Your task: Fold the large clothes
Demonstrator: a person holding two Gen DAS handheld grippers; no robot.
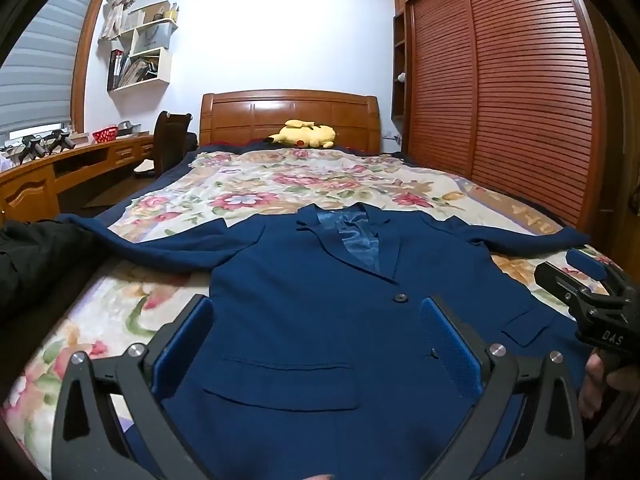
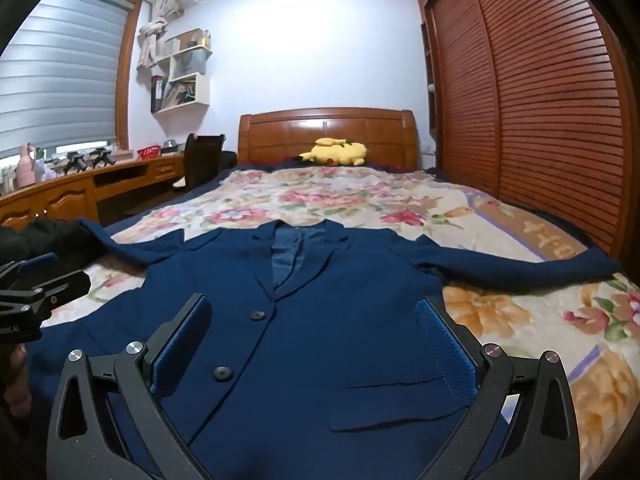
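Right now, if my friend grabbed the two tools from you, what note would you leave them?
Left tool: wide open, holding nothing, above the jacket's lower front.
Right tool: wide open, holding nothing, also above the jacket.
Blue jacket: lies face up and flat on the flowery bedspread, both sleeves spread out sideways, collar toward the headboard.
Done: the jacket is laid out, no fold yet.
Left: fold the sleeves in, then fold the body.

Both tongs (image 1: pixel 316 320) (image 2: pixel 314 320) wide open, level-ish.
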